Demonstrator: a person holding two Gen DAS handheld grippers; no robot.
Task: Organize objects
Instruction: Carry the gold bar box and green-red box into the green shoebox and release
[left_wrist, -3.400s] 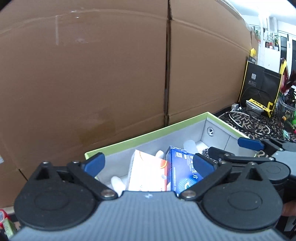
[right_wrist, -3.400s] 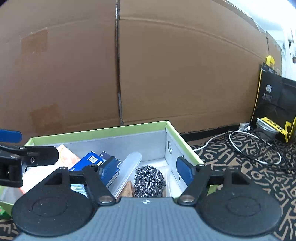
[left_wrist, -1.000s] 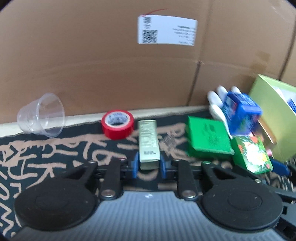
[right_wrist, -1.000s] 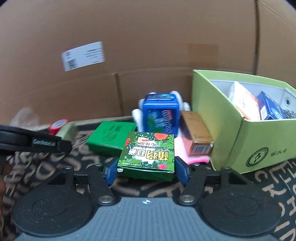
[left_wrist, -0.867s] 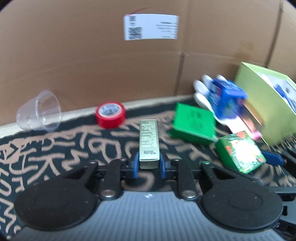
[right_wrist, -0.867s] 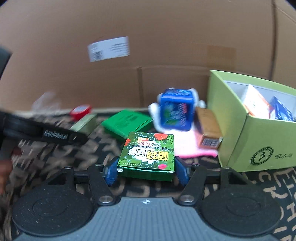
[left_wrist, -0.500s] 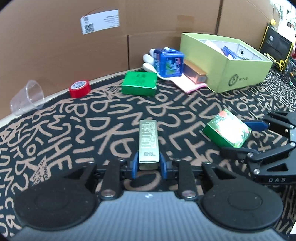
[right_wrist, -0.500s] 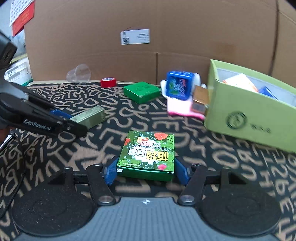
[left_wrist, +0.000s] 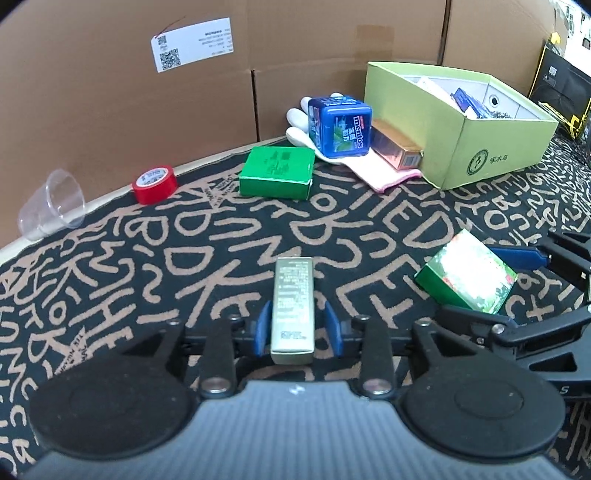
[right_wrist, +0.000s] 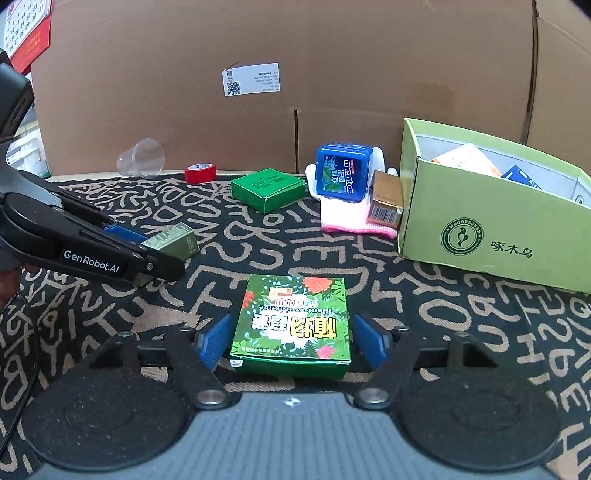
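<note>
Two plain green boxes, one floral box, one silver carton, one tape roll, one cup, one glove.

Cardboard wall (white label), calendar

evenly lit and sharp throughout; strong fisheye bending and dark vignetting at the corners; glare on the floral box, right of frame.

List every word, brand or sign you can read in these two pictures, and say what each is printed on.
"mentos": blue tub.
"GenRobot.AI": left gripper.
"WOODPECKER", bird logo, three Chinese characters: light green box.
"Plant avoidance", upside down: leafy green box.
White label on the cardboard: QR code, text too small.
Narrow silver box: print too small.
</note>
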